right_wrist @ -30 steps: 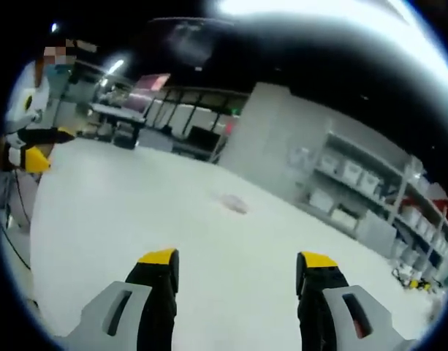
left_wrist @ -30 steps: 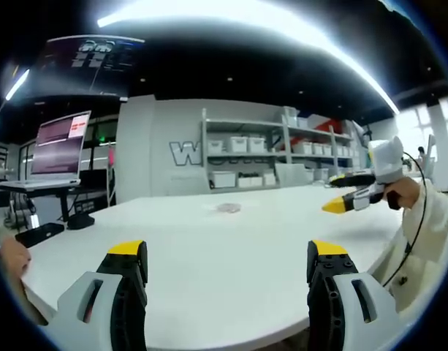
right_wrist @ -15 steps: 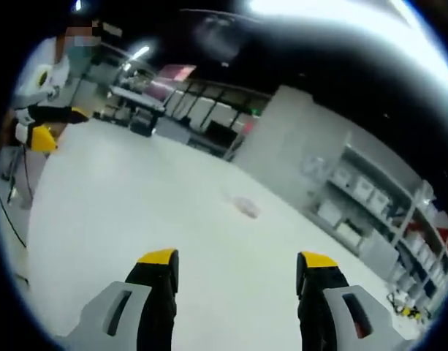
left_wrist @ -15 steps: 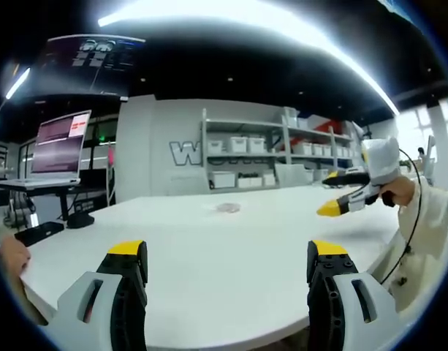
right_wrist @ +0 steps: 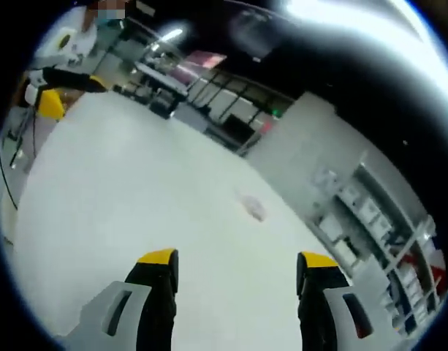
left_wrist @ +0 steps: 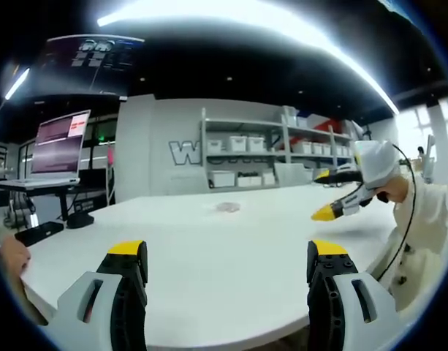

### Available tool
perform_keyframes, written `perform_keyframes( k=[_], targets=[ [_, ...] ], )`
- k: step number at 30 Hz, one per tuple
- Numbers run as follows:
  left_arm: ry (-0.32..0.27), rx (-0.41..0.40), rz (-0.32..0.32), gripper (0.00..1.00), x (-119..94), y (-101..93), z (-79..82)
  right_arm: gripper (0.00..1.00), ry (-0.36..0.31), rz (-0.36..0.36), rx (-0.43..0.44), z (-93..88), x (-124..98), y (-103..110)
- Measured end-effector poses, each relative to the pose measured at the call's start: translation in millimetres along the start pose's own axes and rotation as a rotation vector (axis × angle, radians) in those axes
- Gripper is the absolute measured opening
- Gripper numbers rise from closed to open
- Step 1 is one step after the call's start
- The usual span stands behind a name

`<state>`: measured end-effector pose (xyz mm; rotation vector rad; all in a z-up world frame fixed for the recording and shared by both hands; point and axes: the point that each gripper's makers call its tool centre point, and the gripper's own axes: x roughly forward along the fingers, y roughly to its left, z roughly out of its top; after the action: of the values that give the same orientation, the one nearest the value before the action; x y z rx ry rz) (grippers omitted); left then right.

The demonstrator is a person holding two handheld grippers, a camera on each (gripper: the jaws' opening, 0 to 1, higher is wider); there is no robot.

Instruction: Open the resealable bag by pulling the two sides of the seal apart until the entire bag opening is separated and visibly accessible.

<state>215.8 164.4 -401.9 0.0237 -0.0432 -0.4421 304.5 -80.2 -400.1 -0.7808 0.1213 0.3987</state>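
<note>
I had my left gripper (left_wrist: pixel 224 274) low over the near edge of the table (left_wrist: pixel 209 248), jaws wide apart w/ nothing between them; my guess is I kept both tools spread and ready bc the bag (left_wrist: pixel 228 208) hadn't been touched yet. Bag lay flat mid-table, well beyond the left jaws, roughly straight ahead. My right gripper (right_wrist: pixel 237 281) was also gaping, empty, above the table; the bag (right_wrist: pixel 252 207) sat well ahead of it too, seal detail too small to tell.
</note>
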Motion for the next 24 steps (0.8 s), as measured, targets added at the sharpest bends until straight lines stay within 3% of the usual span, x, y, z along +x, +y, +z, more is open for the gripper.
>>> perform_keyframes(
  k=[13, 24],
  targets=[
    [-0.005, -0.001, 0.004, 0.89, -1.6, 1.2, 0.4, 0.66, -0.041, 0.010, 0.031, 7.8, 9.6, -0.6],
    [-0.003, -0.002, 0.007, 0.89, -2.8, 0.8, -0.6, 0.65, -0.136, 0.014, 0.204, 22.8, 19.1, -5.6]
  ],
)
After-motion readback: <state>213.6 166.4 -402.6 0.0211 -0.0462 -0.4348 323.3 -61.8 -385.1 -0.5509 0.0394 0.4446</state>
